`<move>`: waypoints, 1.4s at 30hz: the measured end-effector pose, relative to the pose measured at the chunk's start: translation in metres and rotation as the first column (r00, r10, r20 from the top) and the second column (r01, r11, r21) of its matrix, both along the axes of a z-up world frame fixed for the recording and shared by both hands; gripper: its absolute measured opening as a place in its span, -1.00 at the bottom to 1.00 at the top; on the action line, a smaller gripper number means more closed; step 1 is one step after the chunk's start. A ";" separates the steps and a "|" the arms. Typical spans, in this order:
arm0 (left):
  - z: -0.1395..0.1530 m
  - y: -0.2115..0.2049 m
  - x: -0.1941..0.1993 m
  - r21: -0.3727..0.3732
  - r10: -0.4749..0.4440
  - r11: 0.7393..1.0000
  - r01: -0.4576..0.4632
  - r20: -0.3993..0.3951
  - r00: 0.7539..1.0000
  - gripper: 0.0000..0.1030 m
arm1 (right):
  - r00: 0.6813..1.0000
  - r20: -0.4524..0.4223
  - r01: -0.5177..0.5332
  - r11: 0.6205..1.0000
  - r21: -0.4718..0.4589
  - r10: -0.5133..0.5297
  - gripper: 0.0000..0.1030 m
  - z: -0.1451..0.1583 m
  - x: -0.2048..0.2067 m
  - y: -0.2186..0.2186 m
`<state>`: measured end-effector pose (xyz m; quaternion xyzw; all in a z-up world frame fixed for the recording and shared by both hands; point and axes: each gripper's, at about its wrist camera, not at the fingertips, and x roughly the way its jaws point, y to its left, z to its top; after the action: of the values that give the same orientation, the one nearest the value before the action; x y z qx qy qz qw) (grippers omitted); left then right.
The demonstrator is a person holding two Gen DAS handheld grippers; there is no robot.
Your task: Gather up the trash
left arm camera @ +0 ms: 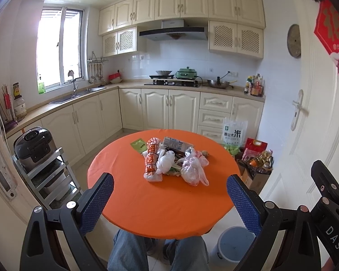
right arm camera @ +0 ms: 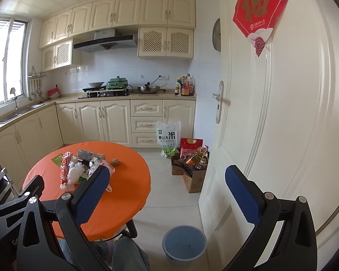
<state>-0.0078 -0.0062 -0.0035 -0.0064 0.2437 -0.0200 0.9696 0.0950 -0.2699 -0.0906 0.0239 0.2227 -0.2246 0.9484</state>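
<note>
Both my left tongs (left arm camera: pixel 169 199) and right tongs (right arm camera: pixel 167 192) are wide apart and empty, the trash pile (left arm camera: pixel 174 160) sits mid-surface (left arm camera: pixel 160 205), straight ahead of the left tongs, which look nearer.

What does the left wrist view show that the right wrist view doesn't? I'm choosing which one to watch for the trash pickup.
Only the left wrist view shows the rice cooker on its rack, the whole trash pile unobstructed, and the left gripper, open. Only the right wrist view shows the bin in full, its inside bare, plus the right gripper, open, one finger covering part of the pile. Both share the orange table, the trash, the rice bag, the door and the person's knees.
</note>
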 end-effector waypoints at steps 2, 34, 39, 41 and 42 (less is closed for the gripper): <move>0.000 0.000 0.003 0.000 0.001 1.000 -0.001 -0.003 1.000 0.88 | 1.000 -0.005 0.000 1.000 0.002 0.000 1.00 -0.002 0.002 0.001; -0.072 0.081 0.196 0.077 0.102 0.994 -0.084 -0.273 0.957 0.86 | 0.912 -0.379 -0.106 0.984 0.146 0.154 1.00 -0.119 0.196 0.047; -0.100 0.110 0.239 0.058 0.136 0.991 -0.124 -0.357 0.924 0.60 | 0.879 -0.450 -0.095 0.982 0.165 0.160 1.00 -0.160 0.242 0.054; -0.110 0.121 0.256 0.033 0.133 0.991 -0.131 -0.397 0.908 0.53 | 0.865 -0.476 -0.093 0.983 0.160 0.159 1.00 -0.174 0.261 0.055; -0.114 0.126 0.262 0.018 0.123 0.992 -0.126 -0.411 0.903 0.52 | 0.858 -0.489 -0.092 0.983 0.160 0.160 1.00 -0.181 0.269 0.056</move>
<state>0.2538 0.1198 -0.1176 -0.0303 0.4412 0.0426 0.8959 0.3638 -0.2139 -0.2712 0.0124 0.4757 -0.1454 0.8674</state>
